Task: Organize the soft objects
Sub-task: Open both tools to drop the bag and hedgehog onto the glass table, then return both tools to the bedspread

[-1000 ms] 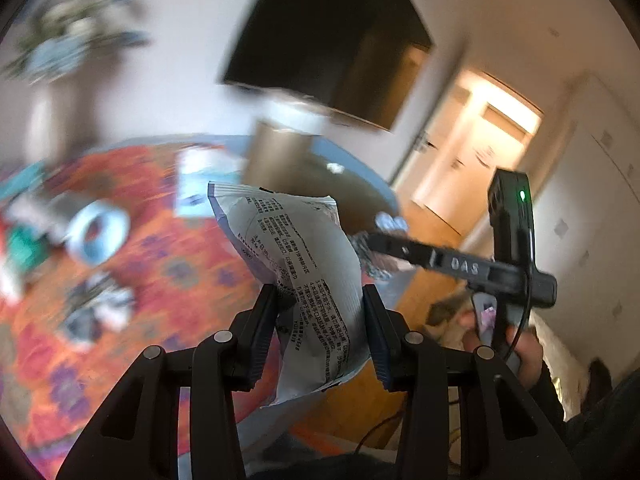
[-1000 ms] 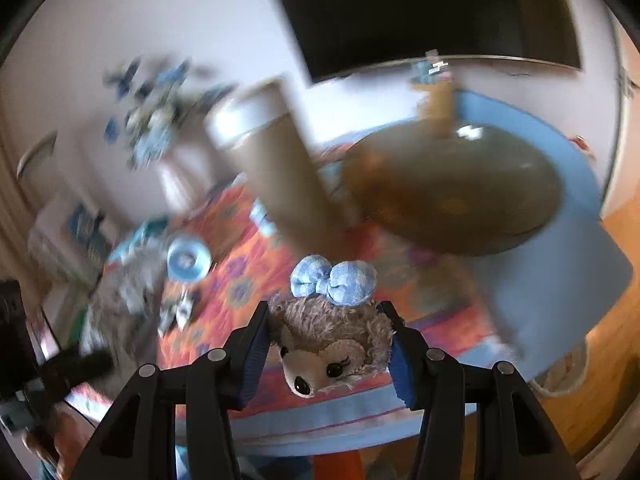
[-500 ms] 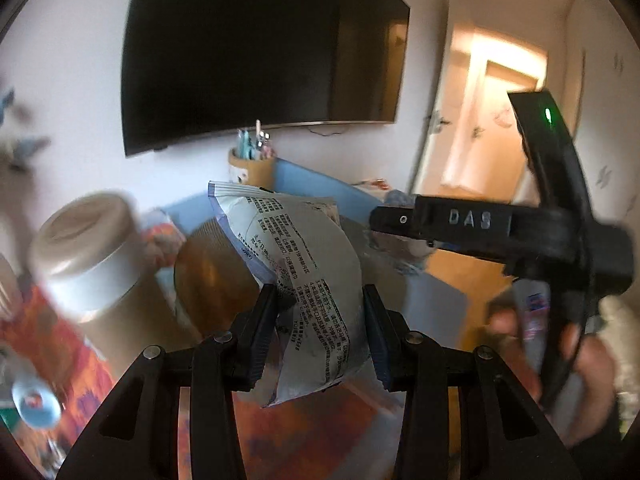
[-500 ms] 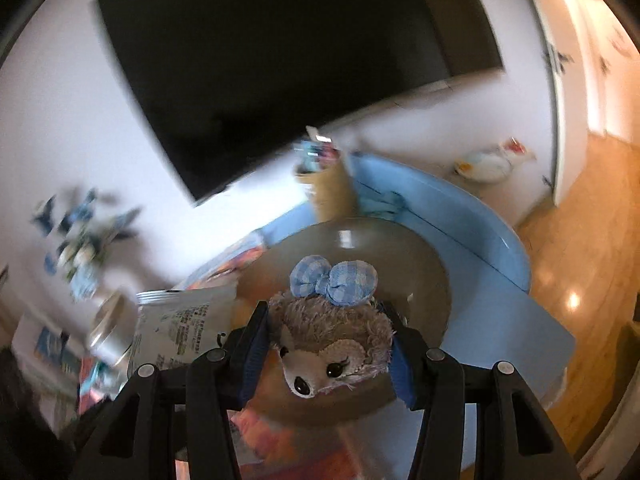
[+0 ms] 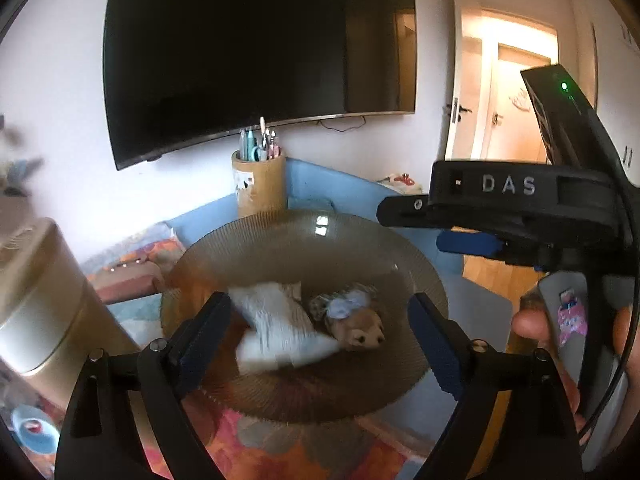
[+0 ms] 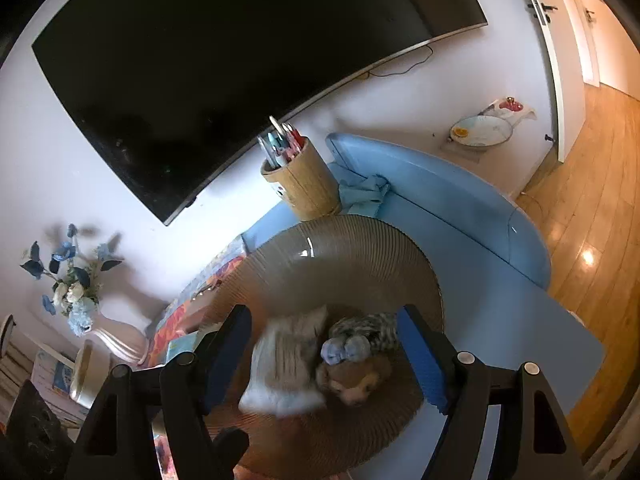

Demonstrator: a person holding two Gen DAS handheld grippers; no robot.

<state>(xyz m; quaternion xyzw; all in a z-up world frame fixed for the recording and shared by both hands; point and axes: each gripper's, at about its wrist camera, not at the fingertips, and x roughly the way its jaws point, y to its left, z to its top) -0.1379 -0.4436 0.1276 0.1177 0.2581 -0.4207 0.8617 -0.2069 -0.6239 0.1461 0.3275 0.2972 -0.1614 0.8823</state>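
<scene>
A white printed packet point(image 5: 276, 328) and a brown plush toy with a blue bow point(image 5: 352, 320) lie side by side in a ribbed brown glass bowl point(image 5: 304, 240). My left gripper point(image 5: 320, 340) is open and empty above the bowl. My right gripper point(image 6: 324, 364) is open and empty above the same bowl point(image 6: 340, 248), over the packet point(image 6: 288, 364) and the plush toy point(image 6: 356, 364). The right gripper's body also shows at the right of the left wrist view point(image 5: 520, 204).
A bamboo pen holder point(image 6: 302, 178) stands behind the bowl on the blue table point(image 6: 500, 300). A beige canister point(image 5: 36, 300) stands at the left. A vase of blue flowers point(image 6: 76, 300) stands far left. A dark TV point(image 5: 256, 48) hangs on the wall.
Both grippers have opened. The packet has left my left gripper and the plush toy has left my right gripper; both now lie in the bowl.
</scene>
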